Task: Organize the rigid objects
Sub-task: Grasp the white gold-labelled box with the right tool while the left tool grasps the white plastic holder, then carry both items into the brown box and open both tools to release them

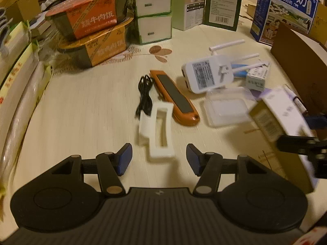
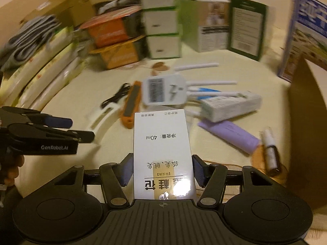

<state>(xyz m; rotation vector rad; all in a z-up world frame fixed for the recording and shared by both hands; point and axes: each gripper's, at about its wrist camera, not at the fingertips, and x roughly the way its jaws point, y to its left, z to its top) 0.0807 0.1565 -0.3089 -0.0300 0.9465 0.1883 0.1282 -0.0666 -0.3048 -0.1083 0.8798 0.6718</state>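
My right gripper (image 2: 162, 169) is shut on a white carton (image 2: 162, 143) printed with black characters, its blue pads pressing both long sides. The left wrist view shows that carton (image 1: 276, 116) at the far right, held by the right gripper (image 1: 304, 131). My left gripper (image 1: 159, 159) is open over the table with nothing between its pads. Just ahead of them lies a white plastic frame (image 1: 157, 128). Beyond it lie an orange utility knife (image 1: 173, 98), a black cable (image 1: 145, 94), a white router with antennas (image 1: 208, 75) and a clear plastic case (image 1: 226, 106).
A brown cardboard box (image 2: 302, 122) stands at the right. Near it lie a purple tube (image 2: 229, 134), a small bottle (image 2: 270, 155) and a long white carton (image 2: 229, 106). Stacked meal boxes (image 1: 92, 20), white drawers (image 1: 153, 10) and upright cartons line the back. The left gripper (image 2: 81, 129) shows at the left.
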